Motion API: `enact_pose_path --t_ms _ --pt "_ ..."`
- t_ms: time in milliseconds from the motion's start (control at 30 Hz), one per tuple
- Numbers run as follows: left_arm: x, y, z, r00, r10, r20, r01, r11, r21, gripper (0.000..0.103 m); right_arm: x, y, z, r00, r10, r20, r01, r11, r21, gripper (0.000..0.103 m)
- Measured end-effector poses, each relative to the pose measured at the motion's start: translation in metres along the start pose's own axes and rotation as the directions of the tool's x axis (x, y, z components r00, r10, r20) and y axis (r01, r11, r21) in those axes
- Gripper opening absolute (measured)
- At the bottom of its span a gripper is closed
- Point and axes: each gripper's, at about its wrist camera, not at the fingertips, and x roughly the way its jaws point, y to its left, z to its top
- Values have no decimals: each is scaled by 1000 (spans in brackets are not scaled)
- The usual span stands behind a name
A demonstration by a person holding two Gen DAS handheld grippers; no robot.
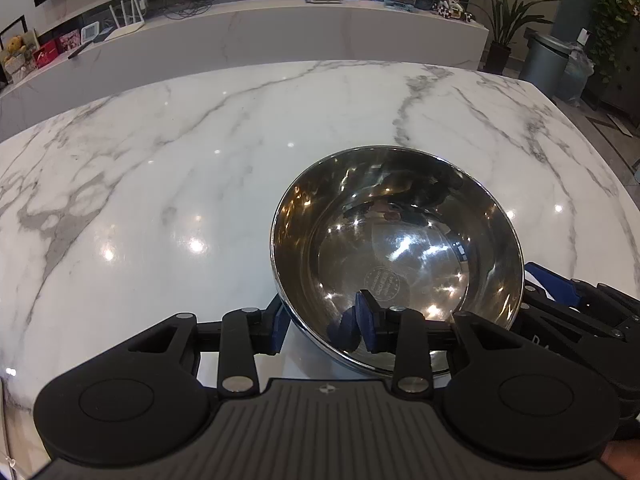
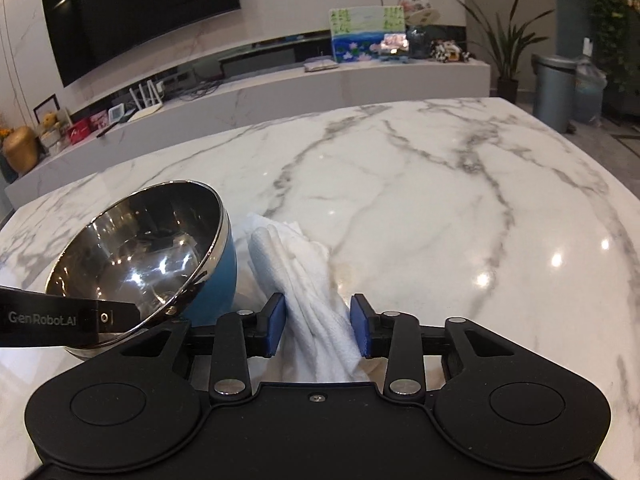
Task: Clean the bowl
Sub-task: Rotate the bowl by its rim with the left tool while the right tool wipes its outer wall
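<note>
A steel bowl [image 1: 400, 248] with a blue outside sits on the white marble table [image 1: 160, 184]. My left gripper [image 1: 324, 326] is open and straddles the bowl's near rim, one pad inside and one outside. In the right wrist view the bowl [image 2: 140, 256] tilts toward the camera at the left. A crumpled white cloth [image 2: 304, 280] lies on the table beside it. My right gripper [image 2: 318, 330] is open with the cloth's near end between its pads. Part of the right gripper shows in the left wrist view [image 1: 576, 304] at the bowl's right.
The marble table [image 2: 440, 200] stretches ahead. A low marble shelf [image 2: 280, 84] with pictures and small items stands beyond it. A grey bin [image 2: 554, 88] and potted plants [image 2: 508, 52] stand at the far right.
</note>
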Motion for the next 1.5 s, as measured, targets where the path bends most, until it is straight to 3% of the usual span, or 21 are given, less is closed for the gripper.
enact_pose_path --t_ms 100,200,367,533,933,1033,1100,1200,1333,1400,1500 --pt "0 0 -1 1000 -3 0 3 1000 -2 33 -1 6 -5 1000 -6 30 7 999 -48 17" --pt "0 1 -1 1000 -7 1 8 1000 -7 33 -3 3 -5 999 9 36 -8 999 -44 13" --pt "0 1 -1 1000 -13 1 13 1000 -15 32 -22 -2 -1 996 54 75 -53 999 -12 12" --pt "0 1 -1 1000 -13 0 13 1000 -15 32 -43 2 6 984 93 155 -85 995 -57 12" --pt "0 1 -1 1000 -12 -1 12 1000 -15 32 -36 9 -9 990 119 73 -115 991 -62 12" --pt "1 4 -2 1000 -25 -8 24 999 -35 38 -35 10 -12 991 121 64 -118 991 -61 12" --pt "3 8 -2 999 -33 -24 31 997 -76 49 -35 11 -12 991 121 61 -117 991 -61 12" --pt "4 10 -3 999 -42 -26 40 995 -93 50 -35 11 -13 991 124 55 -121 991 -60 12" --pt "3 10 -4 999 -48 -22 45 995 -91 48 -36 11 -13 990 127 54 -124 991 -56 12" --pt "1 8 -3 999 -47 -15 46 996 -73 36 -39 11 -12 990 129 66 -125 990 -58 12" --pt "1 5 -1 999 -33 -16 33 999 -42 34 -44 10 -9 987 131 95 -125 990 -61 12"
